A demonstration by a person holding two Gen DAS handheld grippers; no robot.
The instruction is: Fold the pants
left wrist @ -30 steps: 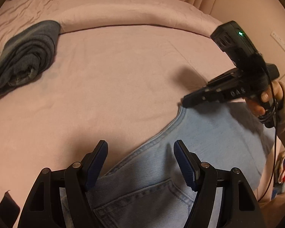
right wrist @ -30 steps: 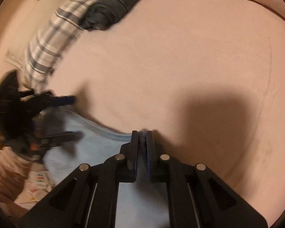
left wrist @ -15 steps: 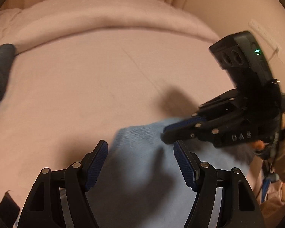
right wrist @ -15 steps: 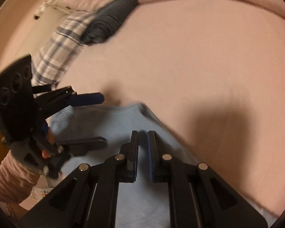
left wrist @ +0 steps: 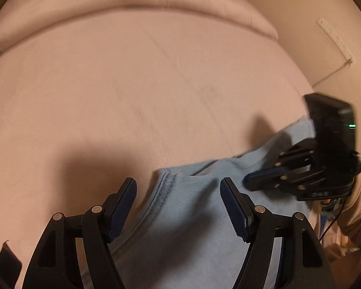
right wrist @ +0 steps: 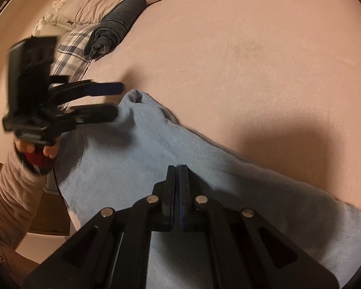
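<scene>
Lying on the pink bed (left wrist: 137, 91): light blue pants (left wrist: 195, 221), spreading from the near edge toward the middle, hem bunching up at the front. Hovering over the pants in the left wrist view: left gripper (left wrist: 178, 207), fingers (left wrist: 122, 207) standing wide apart, gripping nothing, cloth showing between them. Reaching in from the right side of that view: right gripper (left wrist: 249, 183), fingers looking pressed together over the pants; whether any cloth is caught there, impossible telling from this side. Running along the far wall at the upper right, seen only here: a white strip (left wrist: 334, 41).

Showing in the right wrist view, starting at the left: a hand (right wrist: 36, 151) in a ribbed sleeve holding the left gripper (right wrist: 116, 101), blurred, fingers (right wrist: 106, 89) spread apart above the pants' (right wrist: 132, 163) bunched end. Lying behind it and seen properly only here: a plaid cloth (right wrist: 72, 53) beside a rolled dark garment (right wrist: 118, 24) near the bed's (right wrist: 252, 60) far left corner. Filling the lower middle: right gripper (right wrist: 177, 168), fingers (right wrist: 169, 192) closing flat against each other with nothing visibly between them, tips sitting right over the pants. Stretching off to the lower right: the rest of the blue cloth.
</scene>
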